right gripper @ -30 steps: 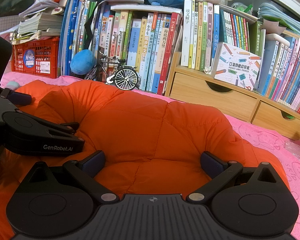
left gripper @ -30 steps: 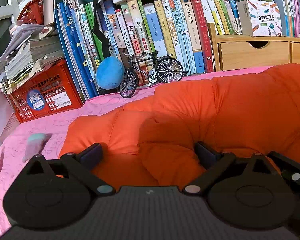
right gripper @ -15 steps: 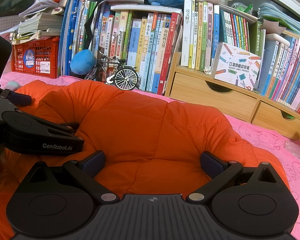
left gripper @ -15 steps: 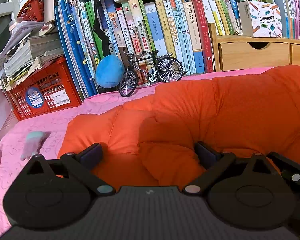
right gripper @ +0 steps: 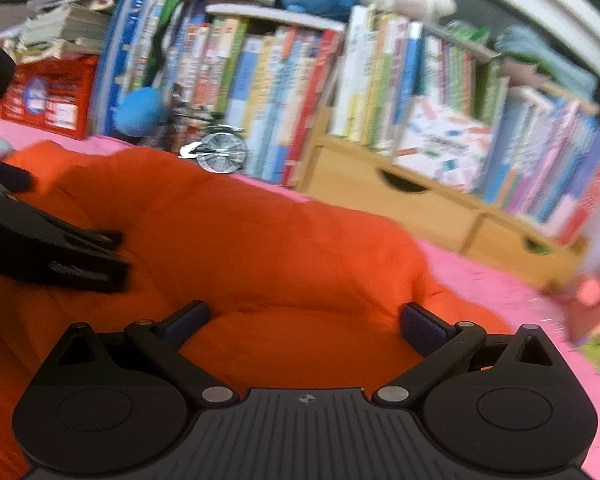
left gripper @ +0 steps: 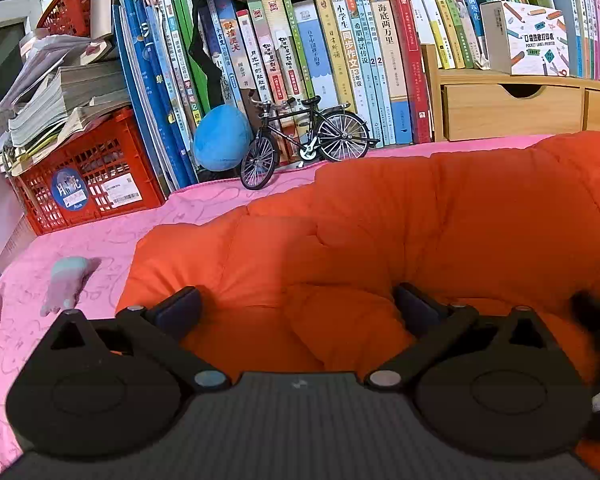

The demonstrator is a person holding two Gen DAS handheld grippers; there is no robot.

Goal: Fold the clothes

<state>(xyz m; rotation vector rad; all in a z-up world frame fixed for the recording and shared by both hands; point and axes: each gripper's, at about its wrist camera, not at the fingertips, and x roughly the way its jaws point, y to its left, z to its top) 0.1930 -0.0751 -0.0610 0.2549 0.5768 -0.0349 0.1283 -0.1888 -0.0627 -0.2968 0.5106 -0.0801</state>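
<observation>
Straddling puffy folds of the orange jacket (left gripper: 420, 216), left gripper (left gripper: 296, 306) and right gripper (right gripper: 304, 320) spread jaws wide, clamping nothing.

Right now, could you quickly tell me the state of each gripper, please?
Left gripper: open, jaws spread over the orange puffer jacket, gripping nothing.
Right gripper: open, jaws spread over the same jacket, gripping nothing.

Quilted orange jacket (left gripper: 420, 232); pink patterned cloth (left gripper: 112, 236); red crate (left gripper: 88, 176); black toy bicycle (left gripper: 308, 140).
</observation>
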